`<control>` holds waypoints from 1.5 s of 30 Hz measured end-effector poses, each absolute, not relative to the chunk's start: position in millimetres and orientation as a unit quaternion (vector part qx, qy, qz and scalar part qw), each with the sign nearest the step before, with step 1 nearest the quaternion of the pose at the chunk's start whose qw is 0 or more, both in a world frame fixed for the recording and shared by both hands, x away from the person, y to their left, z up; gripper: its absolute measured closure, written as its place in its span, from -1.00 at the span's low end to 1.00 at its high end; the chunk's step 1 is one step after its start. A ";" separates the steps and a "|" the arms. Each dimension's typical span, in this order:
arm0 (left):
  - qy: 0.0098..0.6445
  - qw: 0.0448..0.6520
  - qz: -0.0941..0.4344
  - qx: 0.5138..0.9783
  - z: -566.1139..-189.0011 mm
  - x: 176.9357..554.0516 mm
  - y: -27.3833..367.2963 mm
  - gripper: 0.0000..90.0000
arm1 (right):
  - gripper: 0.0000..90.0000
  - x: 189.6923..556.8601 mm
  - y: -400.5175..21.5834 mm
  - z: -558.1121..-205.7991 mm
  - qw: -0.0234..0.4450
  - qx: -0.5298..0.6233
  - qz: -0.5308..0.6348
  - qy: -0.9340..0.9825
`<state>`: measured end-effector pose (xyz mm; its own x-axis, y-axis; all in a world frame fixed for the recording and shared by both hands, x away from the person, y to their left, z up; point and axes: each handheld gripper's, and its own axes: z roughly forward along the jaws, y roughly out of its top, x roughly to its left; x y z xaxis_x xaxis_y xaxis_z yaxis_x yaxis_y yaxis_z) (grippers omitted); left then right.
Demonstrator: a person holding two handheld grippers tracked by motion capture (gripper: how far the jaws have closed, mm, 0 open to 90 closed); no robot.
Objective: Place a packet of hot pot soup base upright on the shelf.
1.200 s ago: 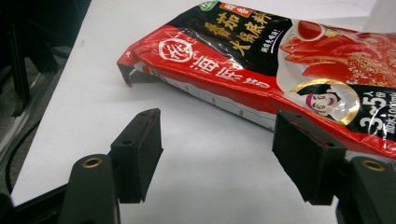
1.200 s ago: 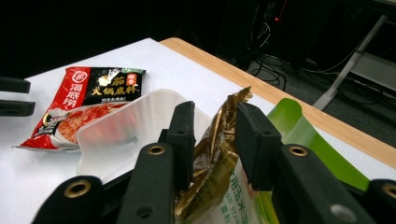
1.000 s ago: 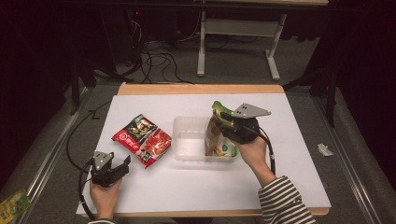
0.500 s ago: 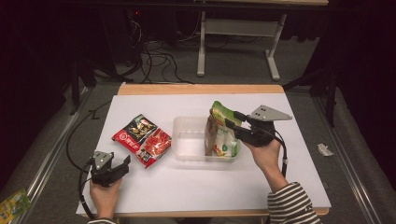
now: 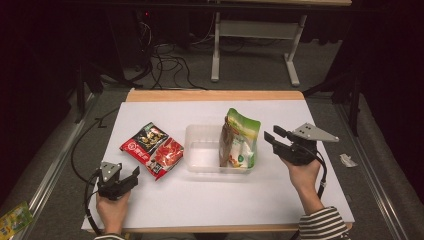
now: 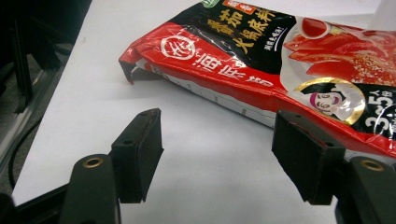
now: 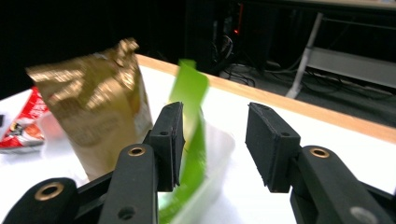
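The green pouch [image 5: 241, 139] stands on end in the right half of the clear tub [image 5: 202, 150] at mid-table, its long axis near vertical and its sealed top leaning a little toward the far edge; in the right gripper view its gold back [image 7: 98, 112] and green side face the camera. The right gripper [image 5: 274, 139] sits just right of the tub, apart from the pouch, its jaws parted with nothing between them, having just been opening. Bare white table [image 5: 280, 200] lies open to the right of the tub, and more runs along the near edge. The left gripper [image 5: 134, 174] rests near the front left corner, jaws spread wide and empty, aimed at the red packet [image 5: 152, 148]. That packet lies flat just left of the tub, its long axis running diagonally from far left to near right, one crumpled corner [image 6: 133, 60] toward the table's left edge.
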<state>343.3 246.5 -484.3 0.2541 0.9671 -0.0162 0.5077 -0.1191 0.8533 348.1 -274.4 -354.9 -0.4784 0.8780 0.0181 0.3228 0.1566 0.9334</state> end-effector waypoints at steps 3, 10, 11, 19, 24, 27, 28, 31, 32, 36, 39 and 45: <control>0.535 0.391 0.294 0.689 -484.3 343.3 246.3 -0.25 | 0.27 346.8 -283.8 -363.2 0.284 0.435 0.487 0.702; 0.535 0.393 0.299 0.686 -484.2 342.4 246.1 -0.25 | 0.27 344.6 -301.4 -381.6 0.287 0.459 0.471 0.697; 0.534 0.393 0.299 0.686 -484.1 342.3 246.2 -0.25 | 0.27 344.2 -304.1 -384.5 0.286 0.462 0.469 0.696; 0.528 0.387 0.300 0.694 -484.0 342.6 244.3 -0.18 | 0.27 339.3 -324.2 -408.4 0.287 0.490 0.456 0.685; 0.534 0.398 0.293 0.687 -483.9 342.9 247.4 -0.17 | 0.26 335.9 -330.7 -424.7 0.284 0.504 0.444 0.684; 0.536 0.402 0.288 0.684 -483.6 342.9 248.8 -0.16 | 0.26 337.1 -333.2 -437.3 0.275 0.512 0.432 0.689; 0.536 0.403 0.288 0.684 -483.5 342.9 248.9 -0.15 | 0.25 337.4 -333.4 -442.5 0.273 0.516 0.428 0.690; 0.538 0.401 0.285 0.685 -483.5 343.9 249.1 -0.14 | 0.25 338.2 -333.5 -451.9 0.272 0.521 0.419 0.692; 0.539 0.402 0.283 0.684 -483.4 344.2 249.5 -0.14 | 0.25 338.8 -333.6 -455.0 0.273 0.520 0.416 0.694; 0.540 0.409 0.274 0.683 -482.4 344.5 251.4 -0.15 | 0.24 339.8 -332.2 -464.5 0.271 0.528 0.400 0.699; 0.536 0.408 0.277 0.686 -480.5 344.2 251.9 -0.16 | 0.23 340.4 -329.3 -469.3 0.275 0.527 0.388 0.705; 0.529 0.410 0.270 0.693 -466.3 344.6 251.6 -0.25 | 0.22 344.4 -327.6 -475.5 0.272 0.526 0.378 0.712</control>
